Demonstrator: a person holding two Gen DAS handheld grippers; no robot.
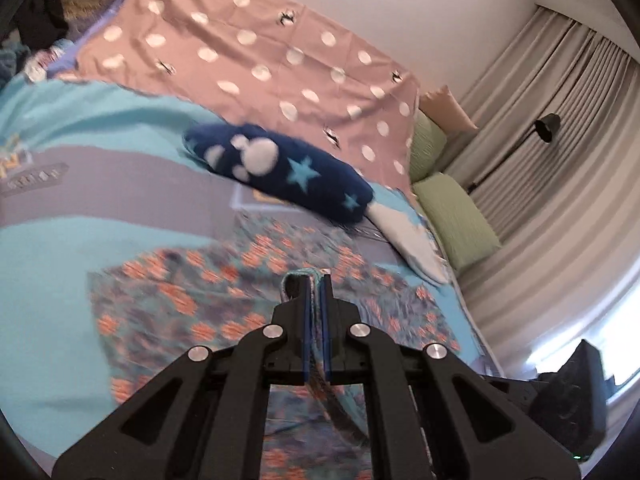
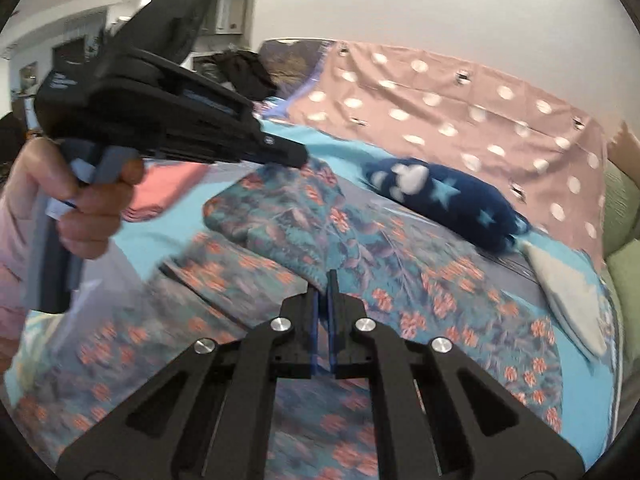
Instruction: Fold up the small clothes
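Floral cloth (image 1: 168, 308): thin, soft woven fabric, teal-grey w/ orange blossoms, lying crumpled on the bed (image 1: 60, 264) near its front edge, one part raised.

L gripper (image 1: 315, 280): black plastic linkage w/ silver pivot pins and blue pad strips; jaws together, clamped on a rolled hem of the cloth, which loops over the tips and hangs down between the fingers. In the R view a hand (image 2: 86, 208) grips its grey handle.

R gripper (image 2: 327, 280): same build; jaws together, pinching a lifted fold of the cloth at the tips.

Bedcover: smooth turquoise print w/ grey band.

Blue bundle (image 1: 280, 168): fuzzy navy roll, oblong, w/ pale stars and white blobs, mid-bed beyond the cloth.

Pink sheet (image 1: 256, 48): matte, white dots, draped along the far edge against the wall.

Green pillows (image 1: 452, 216): ribbed, rectangular, at the bed's R edge by pleated beige curtains (image 1: 560, 160). Motion blur softens detail.
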